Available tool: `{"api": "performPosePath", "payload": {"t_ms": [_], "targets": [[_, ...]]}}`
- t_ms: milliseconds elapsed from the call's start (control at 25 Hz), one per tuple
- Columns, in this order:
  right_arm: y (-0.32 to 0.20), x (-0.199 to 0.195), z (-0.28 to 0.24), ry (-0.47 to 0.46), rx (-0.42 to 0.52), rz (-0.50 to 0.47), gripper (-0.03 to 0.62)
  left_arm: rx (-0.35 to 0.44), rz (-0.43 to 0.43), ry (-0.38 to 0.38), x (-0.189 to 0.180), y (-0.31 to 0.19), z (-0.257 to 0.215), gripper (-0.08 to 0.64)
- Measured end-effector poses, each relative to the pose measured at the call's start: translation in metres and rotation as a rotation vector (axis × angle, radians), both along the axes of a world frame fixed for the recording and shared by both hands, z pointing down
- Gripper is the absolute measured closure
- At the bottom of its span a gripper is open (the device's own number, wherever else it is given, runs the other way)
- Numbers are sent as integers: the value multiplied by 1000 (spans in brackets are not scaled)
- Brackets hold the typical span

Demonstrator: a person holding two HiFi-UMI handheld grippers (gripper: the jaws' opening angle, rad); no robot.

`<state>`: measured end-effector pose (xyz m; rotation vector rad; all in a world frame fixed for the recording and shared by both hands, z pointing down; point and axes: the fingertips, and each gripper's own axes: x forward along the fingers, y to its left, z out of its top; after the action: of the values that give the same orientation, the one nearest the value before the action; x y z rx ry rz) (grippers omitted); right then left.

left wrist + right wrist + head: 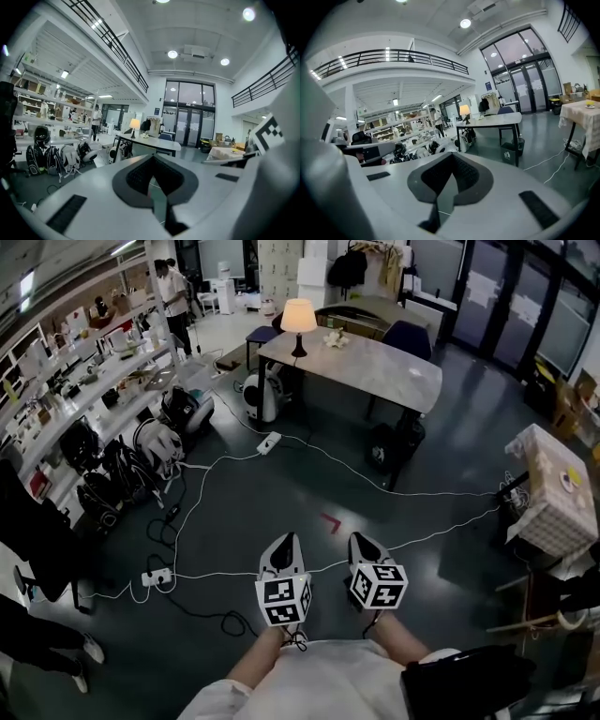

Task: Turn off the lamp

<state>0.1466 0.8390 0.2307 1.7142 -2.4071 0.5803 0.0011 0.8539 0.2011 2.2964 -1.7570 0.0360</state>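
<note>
Far ahead, lit cream-shaded lamp [298, 317] stands on grey surface [375, 367]. Both closed, empty: left gripper [284, 545], right gripper [361, 542].

A large, high-ceilinged lab or workshop hall. Open shelving [84, 362] crowded with equipment and boxes lines the left side, with packs and gear [155, 442] at its foot. White cables [309, 451] and a power strip [269, 442] trail across the dark floor [450, 456]. A grey table [375, 371] carries a lit lamp [298, 317] at its far left corner. A railed mezzanine [389, 57] runs overhead, and tall glass doors [190, 122] close the far end.
</note>
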Motion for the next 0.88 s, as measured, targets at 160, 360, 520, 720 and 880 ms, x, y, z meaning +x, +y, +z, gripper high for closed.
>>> {"api": "performPosePath", "payload": {"t_ms": [160, 360, 520, 720, 880], "targets": [[-10, -11, 5, 7, -9, 33, 594, 7, 4, -12, -26, -11, 0, 565], [-20, -16, 11, 13, -20, 74, 594, 6, -1, -11, -54, -31, 3, 565], [-28, -14, 18, 28, -47, 94, 594, -15, -19, 11, -65, -48, 10, 565], [-40, -10, 28, 35, -69, 115, 594, -36, -15, 26, -65, -64, 20, 565], [-69, -8, 36, 33, -79, 113, 594, -43, -3, 16, -58, -88, 28, 565]]}}
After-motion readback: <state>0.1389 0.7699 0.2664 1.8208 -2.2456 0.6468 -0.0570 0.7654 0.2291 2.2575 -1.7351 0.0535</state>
